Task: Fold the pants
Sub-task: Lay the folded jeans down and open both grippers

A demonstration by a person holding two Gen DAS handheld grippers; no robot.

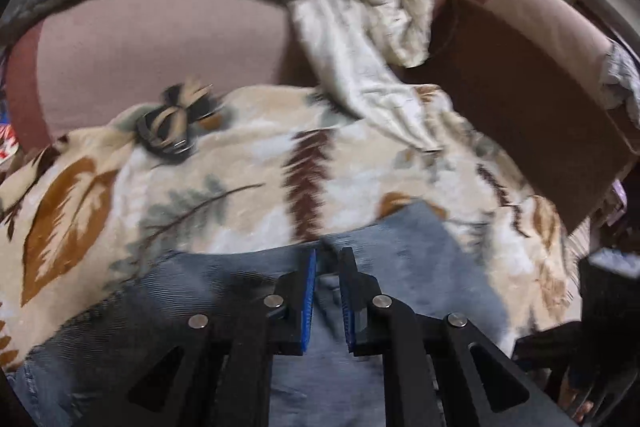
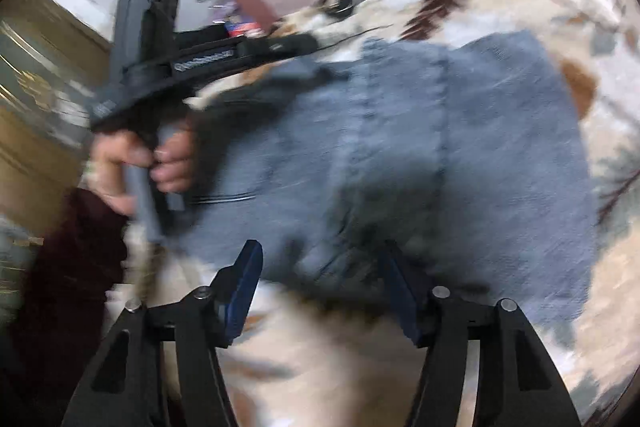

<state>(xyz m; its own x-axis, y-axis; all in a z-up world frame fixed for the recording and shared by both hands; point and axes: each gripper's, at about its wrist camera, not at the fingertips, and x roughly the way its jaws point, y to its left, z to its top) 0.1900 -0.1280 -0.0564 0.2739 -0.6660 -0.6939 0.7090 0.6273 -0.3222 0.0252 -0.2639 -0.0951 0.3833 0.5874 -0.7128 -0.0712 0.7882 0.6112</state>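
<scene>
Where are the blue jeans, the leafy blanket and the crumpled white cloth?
Blue denim jeans point(image 2: 460, 147), right wrist view: middle of the flat fabric.
Cream blanket with brown leaves point(image 1: 240, 195), left wrist view: a bare patch above the jeans.
Crumpled off-white cloth point(image 1: 360, 35), left wrist view: the bunched middle.

Soft daylight, heavy motion blur, fisheye-bent dark edges.

Left claw point(image 1: 328, 263) nearly closed, tilted down; right claw point(image 2: 320, 263) spread apart.
</scene>
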